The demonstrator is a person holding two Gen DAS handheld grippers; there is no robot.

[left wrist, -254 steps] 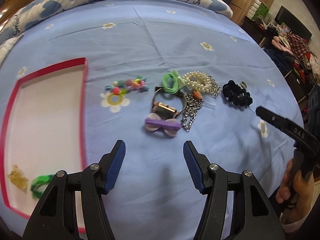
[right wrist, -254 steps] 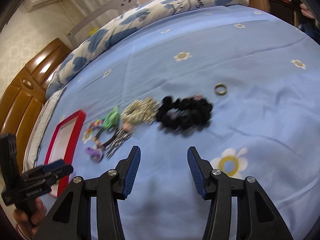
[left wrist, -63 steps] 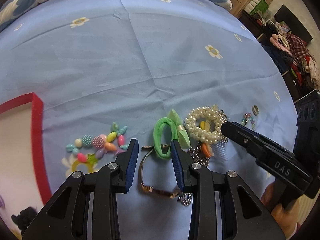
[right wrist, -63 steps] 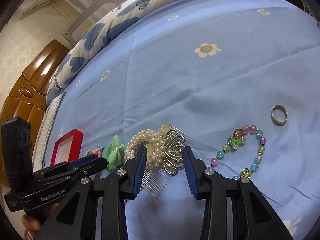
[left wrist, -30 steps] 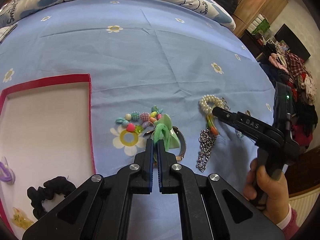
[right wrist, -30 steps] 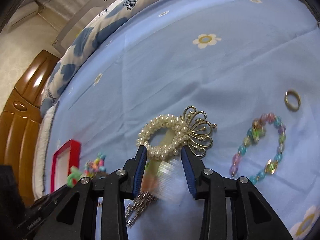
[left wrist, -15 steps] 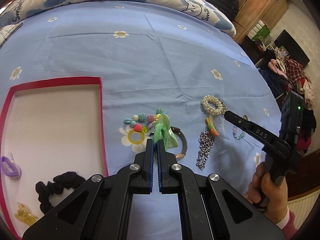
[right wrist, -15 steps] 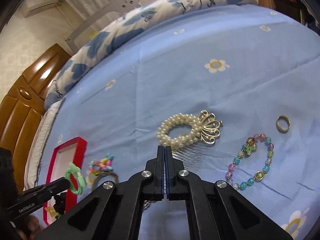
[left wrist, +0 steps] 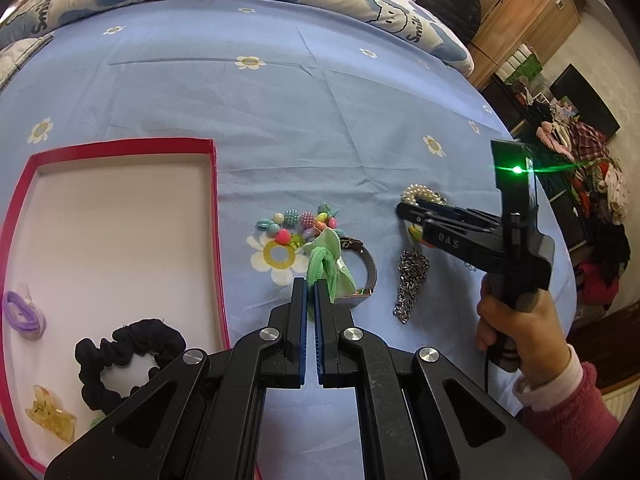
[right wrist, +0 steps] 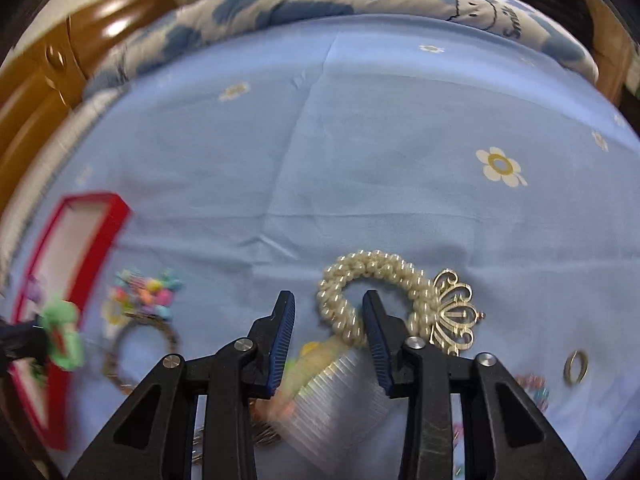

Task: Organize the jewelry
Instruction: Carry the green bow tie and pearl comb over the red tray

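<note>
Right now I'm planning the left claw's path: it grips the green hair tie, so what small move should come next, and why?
Probably carry it left over the red box's rim, then release. The left claw is shut on the green hair tie, which hangs above the sheet beside the box. The black scrunchie and purple tie already lie inside, with bare floor beyond them.

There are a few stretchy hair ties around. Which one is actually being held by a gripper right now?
The green hair tie, pinched in the left gripper above the bedsheet. The black scrunchie and the purple hair tie both lie loose inside the red box.
</note>
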